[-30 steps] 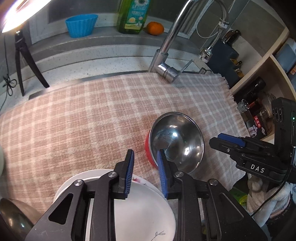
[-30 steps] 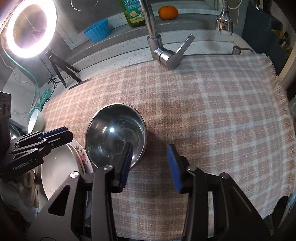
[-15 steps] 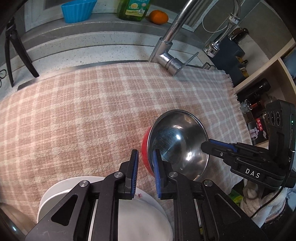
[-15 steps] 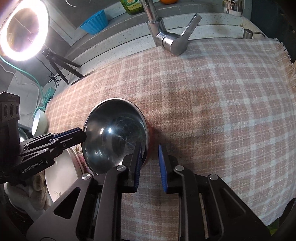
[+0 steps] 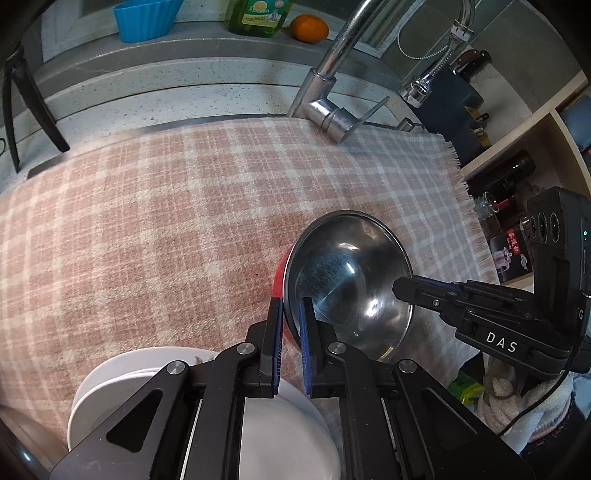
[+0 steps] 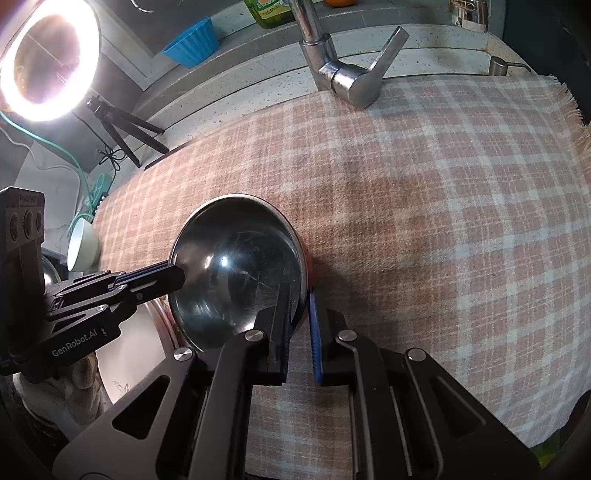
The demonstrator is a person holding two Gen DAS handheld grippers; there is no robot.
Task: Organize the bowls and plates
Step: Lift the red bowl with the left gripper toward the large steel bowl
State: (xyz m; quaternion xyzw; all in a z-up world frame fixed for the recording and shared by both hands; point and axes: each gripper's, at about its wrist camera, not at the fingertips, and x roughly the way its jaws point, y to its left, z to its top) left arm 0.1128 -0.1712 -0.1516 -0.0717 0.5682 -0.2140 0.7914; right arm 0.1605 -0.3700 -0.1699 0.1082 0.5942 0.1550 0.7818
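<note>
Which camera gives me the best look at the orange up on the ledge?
The left wrist view: the orange shows whole on the ledge beside the green bottle. The right wrist view catches only its lower edge at the top of the frame.

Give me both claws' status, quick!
Left claw: closed on the steel bowl's rim.
Right claw: closed on the rim's opposite side.

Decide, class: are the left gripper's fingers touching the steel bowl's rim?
Touching. The left wrist view shows the left gripper with its fingers clamped on either side of the steel bowl rim, no gap visible.
</note>
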